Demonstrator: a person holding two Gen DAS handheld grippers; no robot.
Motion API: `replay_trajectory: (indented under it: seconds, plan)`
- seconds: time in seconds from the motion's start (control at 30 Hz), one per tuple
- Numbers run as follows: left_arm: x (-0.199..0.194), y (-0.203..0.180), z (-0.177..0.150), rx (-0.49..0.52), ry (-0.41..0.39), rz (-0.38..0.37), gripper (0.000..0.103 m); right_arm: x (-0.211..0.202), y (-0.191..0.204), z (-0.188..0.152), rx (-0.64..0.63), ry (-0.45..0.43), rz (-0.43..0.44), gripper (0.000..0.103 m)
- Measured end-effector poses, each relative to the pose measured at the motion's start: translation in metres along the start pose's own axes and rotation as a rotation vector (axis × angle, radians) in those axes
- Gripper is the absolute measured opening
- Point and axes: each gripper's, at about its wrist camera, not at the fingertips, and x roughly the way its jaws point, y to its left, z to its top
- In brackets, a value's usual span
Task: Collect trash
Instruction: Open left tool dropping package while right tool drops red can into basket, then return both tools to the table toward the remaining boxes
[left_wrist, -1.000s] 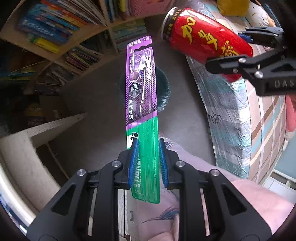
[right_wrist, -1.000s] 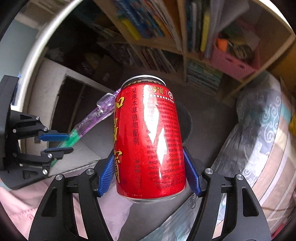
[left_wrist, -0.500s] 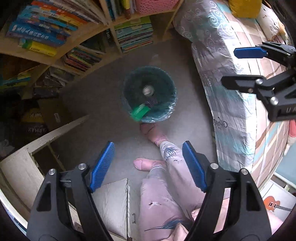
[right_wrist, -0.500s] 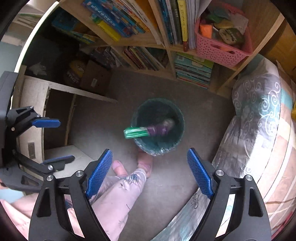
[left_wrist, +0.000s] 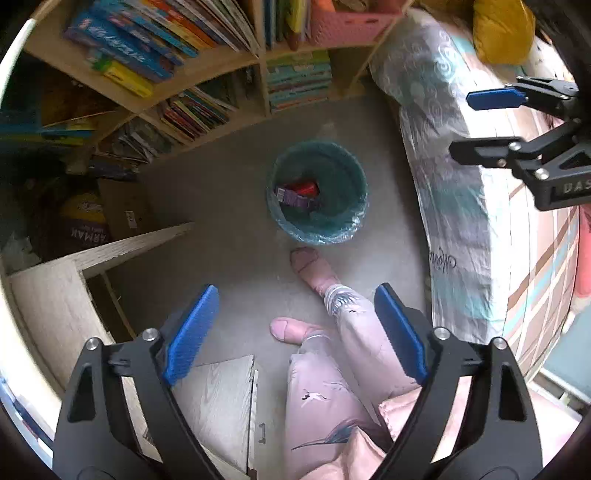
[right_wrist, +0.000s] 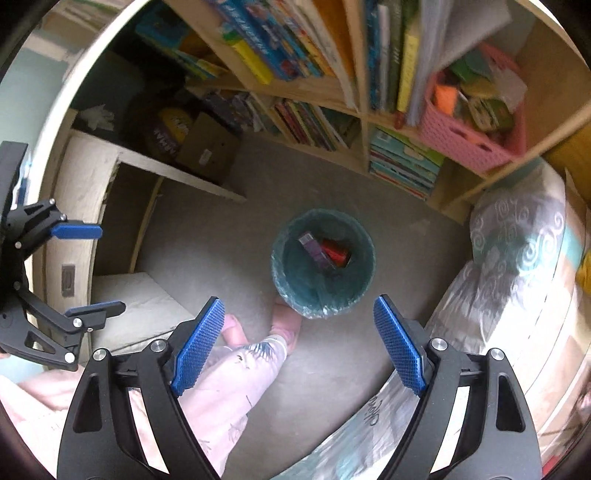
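Left gripper fingers opening, right gripper fingers spread, empty; bin beside bed.

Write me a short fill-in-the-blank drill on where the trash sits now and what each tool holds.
1. The red can lies inside the ____ on the floor.
2. The purple toothbrush pack rests in the bin beside the red ____.
3. The left tool is opening, with ____ between its pads.
4. The right tool stands ____ above the floor.

Missing words: bin; can; nothing; open
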Motion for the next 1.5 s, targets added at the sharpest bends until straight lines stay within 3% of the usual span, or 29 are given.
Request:
replay_trajectory:
  seconds: [0.43,0.57,0.83,1.17,1.5]
  plan:
    - [-0.065,0.039,-0.047,-0.169,-0.145,0.045,0.088,-0.052,0.078,0.046,-0.336,-0.063,0.033,0.088]
    - [-0.084,0.055,-0.069,-0.244,-0.189,0.080,0.096,-0.065,0.115,0.060,-0.462,-0.080,0.037,0.089]
    - [-0.111,0.088,-0.119,-0.420,-0.255,0.154,0.096,-0.078,0.199,0.083,-0.679,-0.107,0.060,0.093]
    - [-0.132,0.140,-0.207,-0.650,-0.310,0.205,0.096,-0.078,0.314,0.092,-0.945,-0.095,0.098,0.093]
    - [-0.138,0.187,-0.314,-0.878,-0.293,0.277,0.096,-0.063,0.419,0.084,-1.159,-0.079,0.130,0.093]
